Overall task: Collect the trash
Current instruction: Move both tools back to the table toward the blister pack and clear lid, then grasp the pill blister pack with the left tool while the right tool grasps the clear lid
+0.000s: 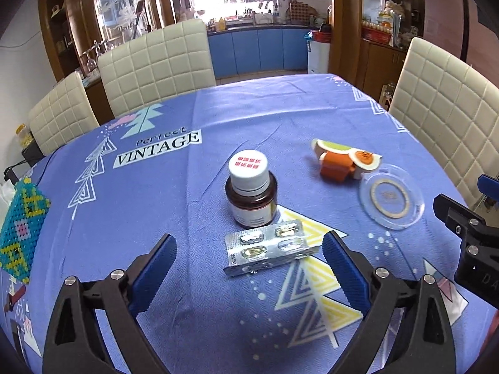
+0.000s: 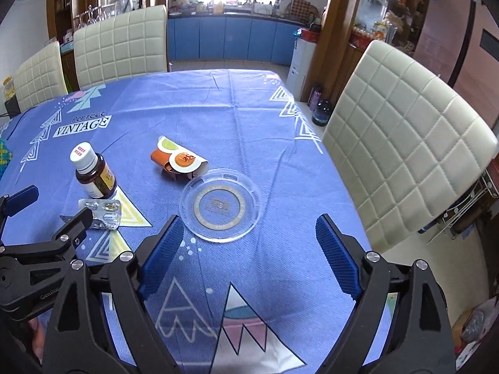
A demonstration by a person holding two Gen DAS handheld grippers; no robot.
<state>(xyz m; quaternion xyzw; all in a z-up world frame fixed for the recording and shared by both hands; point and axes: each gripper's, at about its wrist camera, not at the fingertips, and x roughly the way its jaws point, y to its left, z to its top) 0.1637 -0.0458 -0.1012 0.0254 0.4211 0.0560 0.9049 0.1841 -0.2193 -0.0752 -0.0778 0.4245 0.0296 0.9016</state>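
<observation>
A silver pill blister pack lies on the blue tablecloth, just ahead of my open left gripper; it also shows in the right wrist view. A brown pill bottle with a white cap stands upright behind it. An orange crumpled paper wrapper lies further right. A clear round plastic lid lies just ahead of my open, empty right gripper; the lid also shows in the left wrist view.
The table has a blue patterned cloth. Cream padded chairs stand at the far left and at the right. A beaded box sits at the left edge. The right gripper's body is at the left view's right edge.
</observation>
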